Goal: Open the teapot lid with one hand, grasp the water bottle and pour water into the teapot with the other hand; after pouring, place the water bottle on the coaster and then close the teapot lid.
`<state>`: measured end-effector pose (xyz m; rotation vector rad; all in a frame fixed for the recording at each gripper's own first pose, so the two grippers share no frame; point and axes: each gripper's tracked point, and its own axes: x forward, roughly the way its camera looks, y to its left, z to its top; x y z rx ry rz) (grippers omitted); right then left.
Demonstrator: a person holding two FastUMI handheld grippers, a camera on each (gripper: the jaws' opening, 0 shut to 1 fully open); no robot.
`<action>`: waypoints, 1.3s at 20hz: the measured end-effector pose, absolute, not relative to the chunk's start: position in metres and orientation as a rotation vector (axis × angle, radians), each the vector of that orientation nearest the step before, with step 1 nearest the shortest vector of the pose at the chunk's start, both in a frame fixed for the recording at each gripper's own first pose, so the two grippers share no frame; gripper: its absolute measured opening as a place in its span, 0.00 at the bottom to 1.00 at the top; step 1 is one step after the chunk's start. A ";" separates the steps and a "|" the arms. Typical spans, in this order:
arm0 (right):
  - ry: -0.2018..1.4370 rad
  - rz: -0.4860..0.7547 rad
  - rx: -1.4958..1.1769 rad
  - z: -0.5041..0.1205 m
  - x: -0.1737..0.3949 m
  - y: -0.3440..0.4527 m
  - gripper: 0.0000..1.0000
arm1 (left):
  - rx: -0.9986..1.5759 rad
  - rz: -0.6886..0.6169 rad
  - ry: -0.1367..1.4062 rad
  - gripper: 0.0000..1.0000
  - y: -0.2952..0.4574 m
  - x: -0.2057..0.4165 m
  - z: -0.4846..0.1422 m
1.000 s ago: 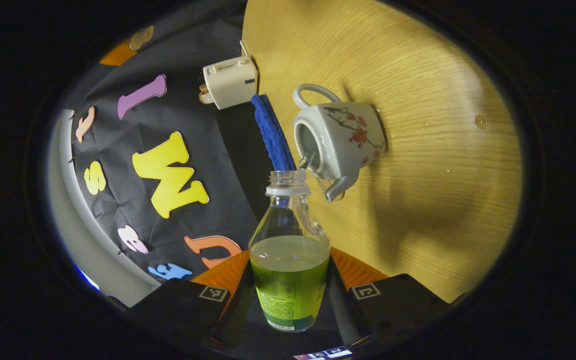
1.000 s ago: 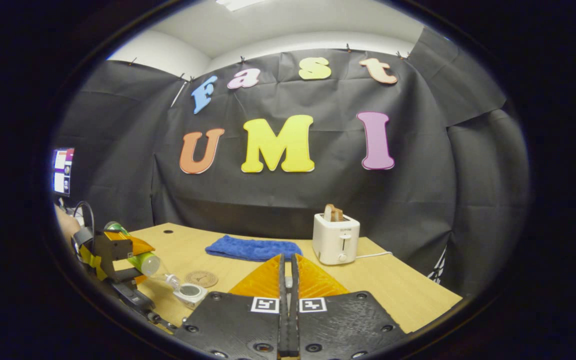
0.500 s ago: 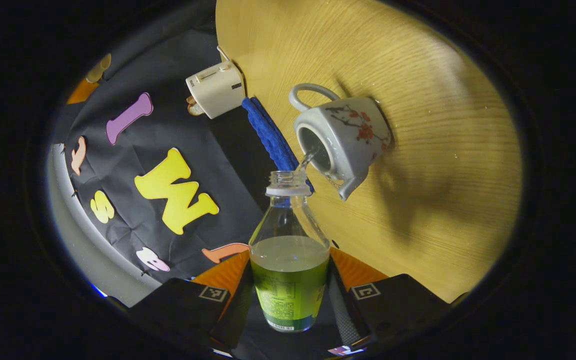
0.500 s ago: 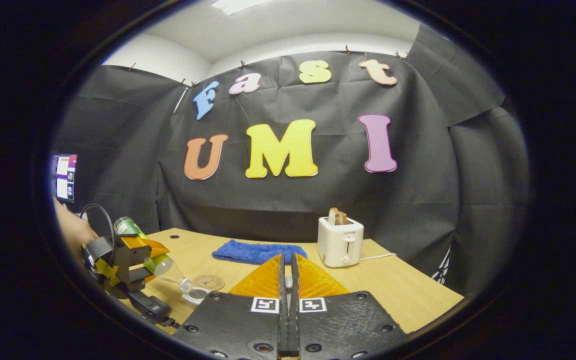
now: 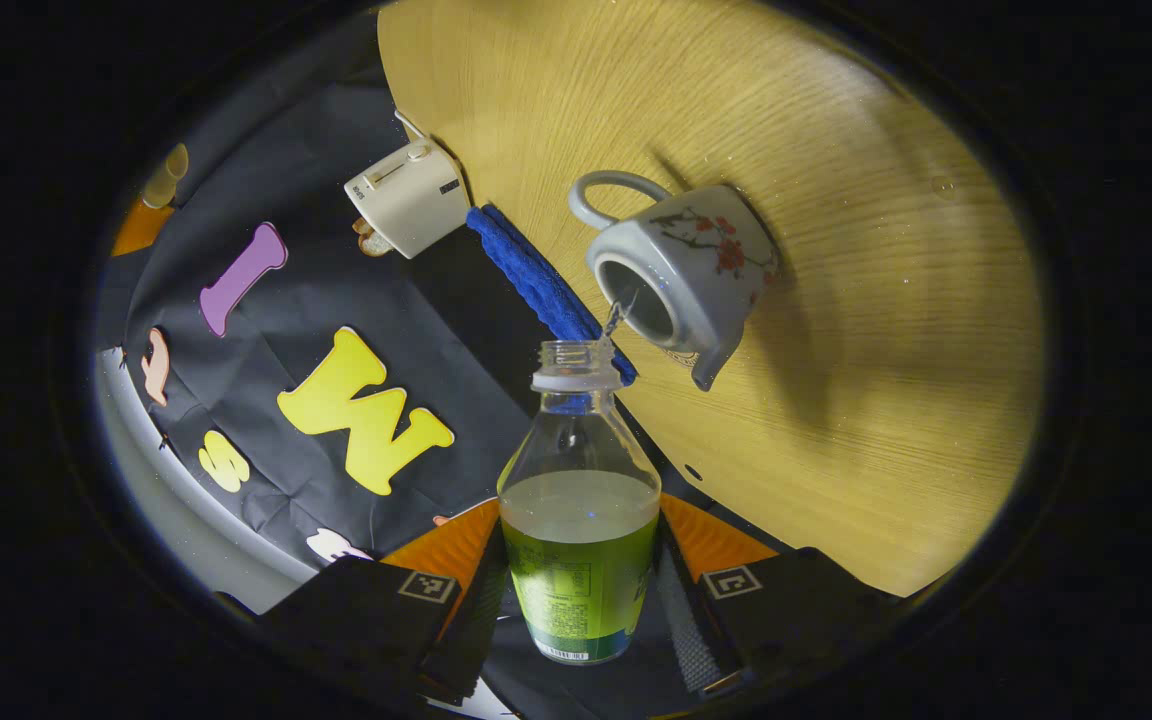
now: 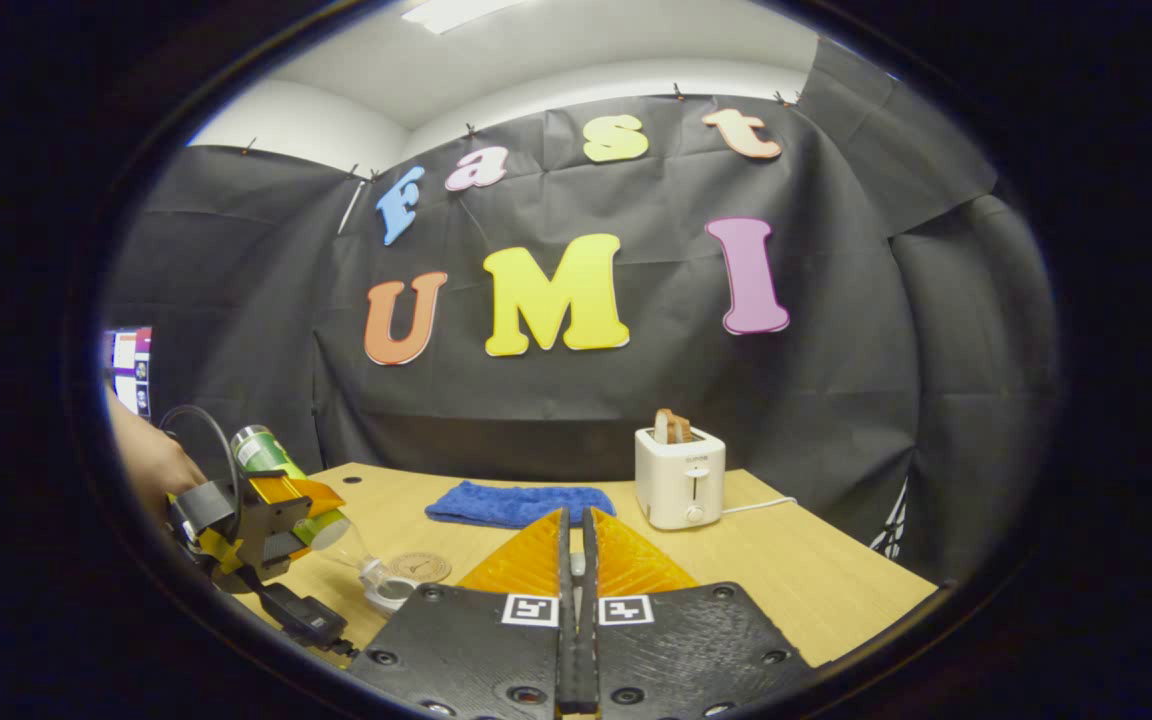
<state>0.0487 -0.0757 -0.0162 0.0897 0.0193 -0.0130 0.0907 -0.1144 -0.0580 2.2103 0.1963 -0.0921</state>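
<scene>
Left tongs (image 5: 576,590): clamped on tilted water bottle (image 5: 578,520), thin stream entering lidless teapot (image 5: 681,270) on tabletop (image 5: 886,400). Right tongs (image 6: 573,560): fingers pressed together; whether anything is held, I cannot tell.

You see teapot (image 5: 681,270): pale grey-white glaze, red blossoms on dark branches. Water bottle (image 5: 579,500) in front of teapot: clear, green label, white neck ring. Table (image 5: 836,350) under teapot: light wood grain. Cloth (image 5: 536,285) beside teapot: blue. Toaster (image 5: 406,197) beyond cloth: cream-white. Coaster (image 6: 417,567): tan, dark markings.
</scene>
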 end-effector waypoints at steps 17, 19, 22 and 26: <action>0.024 -0.032 0.083 -0.020 0.051 -0.087 0.00 | 2.296 -0.095 0.190 0.75 -0.126 0.084 -0.042; 0.041 -0.027 0.085 -0.025 0.054 -0.085 0.00 | 2.291 -0.089 0.199 0.75 -0.123 0.085 -0.044; 0.048 -0.032 0.082 -0.027 0.055 -0.087 0.00 | 2.278 -0.085 0.201 0.75 -0.122 0.088 -0.045; 0.036 -0.039 0.076 -0.022 0.053 -0.090 0.01 | 2.172 -0.102 0.200 0.74 -0.113 0.091 -0.051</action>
